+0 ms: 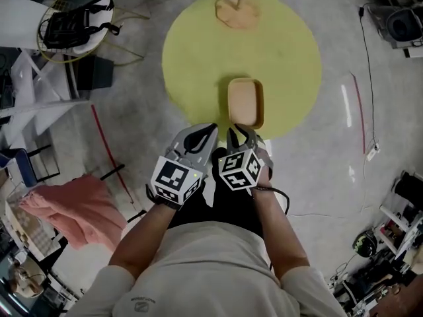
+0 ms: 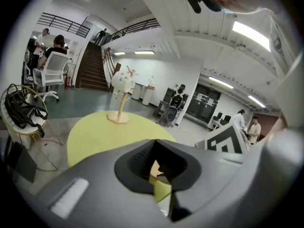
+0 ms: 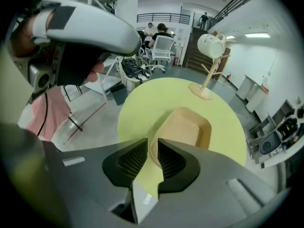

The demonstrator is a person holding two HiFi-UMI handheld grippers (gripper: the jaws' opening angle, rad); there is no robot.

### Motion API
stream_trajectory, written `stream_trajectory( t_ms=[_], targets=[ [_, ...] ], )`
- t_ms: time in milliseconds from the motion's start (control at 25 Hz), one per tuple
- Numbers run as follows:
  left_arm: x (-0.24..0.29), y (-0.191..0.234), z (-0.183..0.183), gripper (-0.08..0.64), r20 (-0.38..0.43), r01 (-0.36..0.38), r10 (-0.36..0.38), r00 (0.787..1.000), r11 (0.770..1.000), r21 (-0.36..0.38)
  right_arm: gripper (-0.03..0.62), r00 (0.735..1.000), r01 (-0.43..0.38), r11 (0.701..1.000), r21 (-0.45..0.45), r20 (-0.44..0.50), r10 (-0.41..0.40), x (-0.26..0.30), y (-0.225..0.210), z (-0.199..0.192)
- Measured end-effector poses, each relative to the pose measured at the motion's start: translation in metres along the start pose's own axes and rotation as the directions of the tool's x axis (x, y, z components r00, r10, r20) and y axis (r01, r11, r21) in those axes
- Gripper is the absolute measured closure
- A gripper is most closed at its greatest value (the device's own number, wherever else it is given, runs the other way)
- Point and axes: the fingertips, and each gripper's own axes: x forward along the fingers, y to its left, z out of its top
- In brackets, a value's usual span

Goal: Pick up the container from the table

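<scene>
The person's pale shirt [image 1: 211, 269] is filling the bottom of the head view, and both forearms are reaching forward from it over the floor, side by side. The left gripper [image 1: 201, 136] is hovering just off the near edge of the round yellow table [image 1: 198, 58]. Its jaws are standing only a little apart and gripping nothing. In the left gripper view, a sliver of yellow tabletop and a scrap of tan are showing through the narrow gap.

The right gripper [image 1: 243, 136] is sitting close beside the left gripper, its tips pointing at the near end of the container [image 1: 246, 101]. The container, a tan tray with rounded corners, is lying flat on the table's near side. In the right gripper view the jaws are standing narrowly apart, and the container's near rim is showing in the slot between them. Whether either pad is touching that rim cannot be told.

A wooden mug stand [image 1: 236, 8] is standing at the table's far edge, well apart from the container. A pink cloth [image 1: 86, 207] is lying to the left of the person.
</scene>
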Motion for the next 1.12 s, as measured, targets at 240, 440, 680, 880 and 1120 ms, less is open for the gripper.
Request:
stream_trajectory(
  t_ms=[240,440,680,880,1120],
  targets=[
    [0.01,0.02,-0.014,0.554,-0.023,-0.027,0.026,0.999,0.999,-0.038,0.538,0.995,-0.012,0.996,-0.09,-0.103,0.003,0.026,0.002,-0.014],
    [0.016,0.027,-0.022,0.554,-0.033,-0.034,0.032,0.999,0.998,-0.052,0.54,0.988,0.007,0.986,-0.164,-0.153,-0.033,0.037,-0.001,-0.021],
    [0.017,0.03,-0.021,0.554,-0.03,-0.033,0.031,0.999,0.998,-0.053,0.555,0.985,0.0,0.979,-0.205,-0.17,-0.035,0.039,0.002,-0.021],
    [0.012,0.033,-0.02,0.554,-0.026,-0.025,0.024,0.999,0.998,-0.049,0.557,0.986,0.003,0.981,-0.193,-0.162,-0.035,0.038,0.005,-0.016],
    [0.006,0.028,-0.017,0.554,-0.013,-0.001,0.001,1.0,0.999,-0.032,0.558,0.988,0.042,0.982,-0.183,-0.141,-0.068,0.027,0.002,-0.009]
  ],
)
